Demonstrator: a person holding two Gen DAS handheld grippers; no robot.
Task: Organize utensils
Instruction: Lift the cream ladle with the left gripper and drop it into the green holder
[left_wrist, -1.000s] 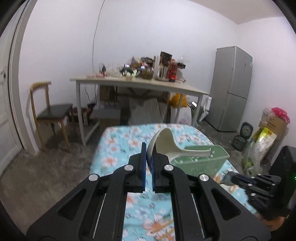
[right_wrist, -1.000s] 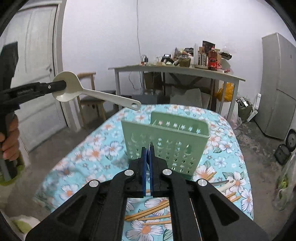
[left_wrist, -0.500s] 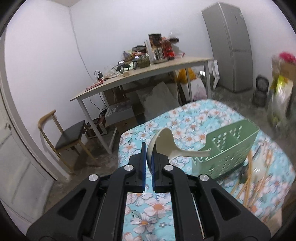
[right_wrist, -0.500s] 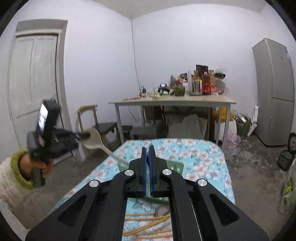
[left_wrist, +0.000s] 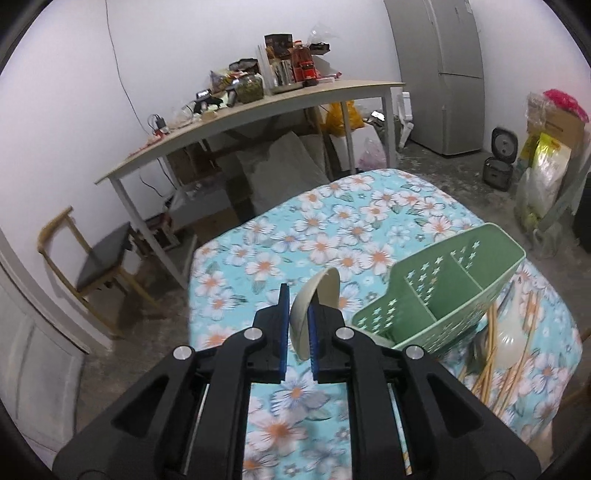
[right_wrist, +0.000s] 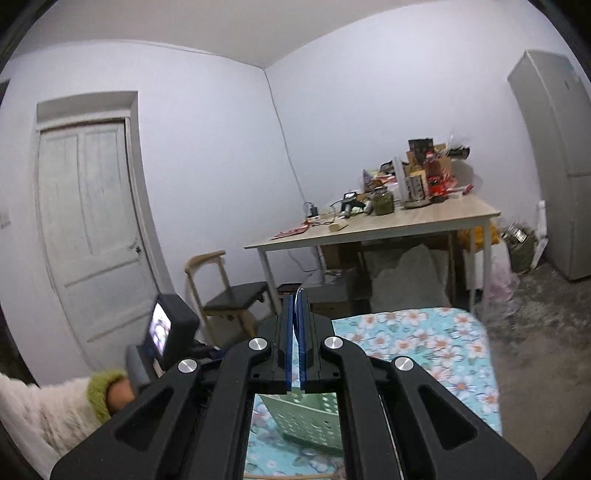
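The cream plastic ladle (left_wrist: 320, 297) sits bowl-first between the pads of the left tongs (left_wrist: 296, 341), its handle running down to the right toward the green utensil caddy (left_wrist: 443, 295), just near the caddy's near-left corner. The handle's end is hidden behind the tongs, so whether it is already inside a compartment cannot be told. The jaws are opening, with the bowl between them: it lies against the right pad, with a gap showing at the left pad. The ladle looks light, stiff and smooth. Its curved bowl rim is a slippery place to pinch, so it would likely swivel there; the flat handle looks the surer place to take hold. It seems tough enough to survive a short drop into the caddy.

The right tongs (right_wrist: 295, 343) are clenched on nothing and point toward the far wall and door, above the caddy.

A second ago the ladle was pinched tight and held level above the floral tabletop (left_wrist: 325, 229), and the right tongs faced the caddy's perforated wall. Since then the left tongs have tipped downward and moved closer to the caddy, while the right tongs have lifted away. Chopsticks (left_wrist: 491, 354) lie loose at the caddy's right.
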